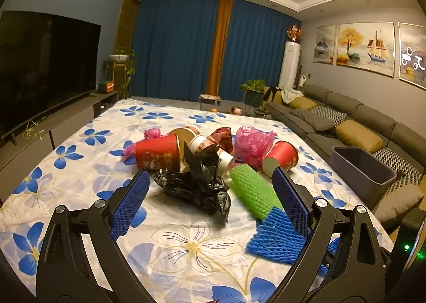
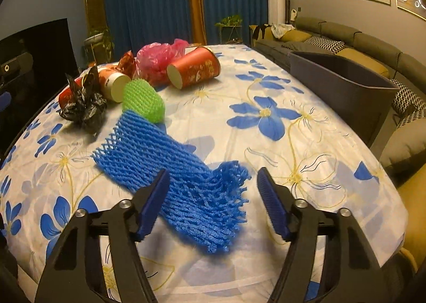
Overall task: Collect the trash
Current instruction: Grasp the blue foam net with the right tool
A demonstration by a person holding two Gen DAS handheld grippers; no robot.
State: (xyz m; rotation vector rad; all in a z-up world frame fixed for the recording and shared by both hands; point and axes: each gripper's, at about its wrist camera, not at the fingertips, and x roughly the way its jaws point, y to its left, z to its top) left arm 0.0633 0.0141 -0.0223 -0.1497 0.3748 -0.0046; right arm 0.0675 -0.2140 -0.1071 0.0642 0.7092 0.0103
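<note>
A heap of trash lies on the flowered tablecloth [image 1: 80, 191]: a crumpled black plastic bag [image 1: 198, 183], a green foam net [image 1: 253, 191], a blue foam net [image 1: 279, 236], red paper cups [image 1: 157, 155] and a pink plastic bag [image 1: 253, 144]. My left gripper [image 1: 210, 178] is open, its jaws either side of the black bag, just short of it. My right gripper [image 2: 213, 178] is open with the near end of the blue foam net [image 2: 186, 183] between its jaws. The green net [image 2: 142, 100], black bag [image 2: 84, 106] and a red cup [image 2: 195, 67] lie beyond.
A grey bin [image 1: 362, 170] stands off the table's right edge, also in the right wrist view [image 2: 343, 90]. A sofa [image 1: 346, 122] runs along the right wall. A television [image 1: 40, 63] stands at the left. Bare cloth lies right of the nets.
</note>
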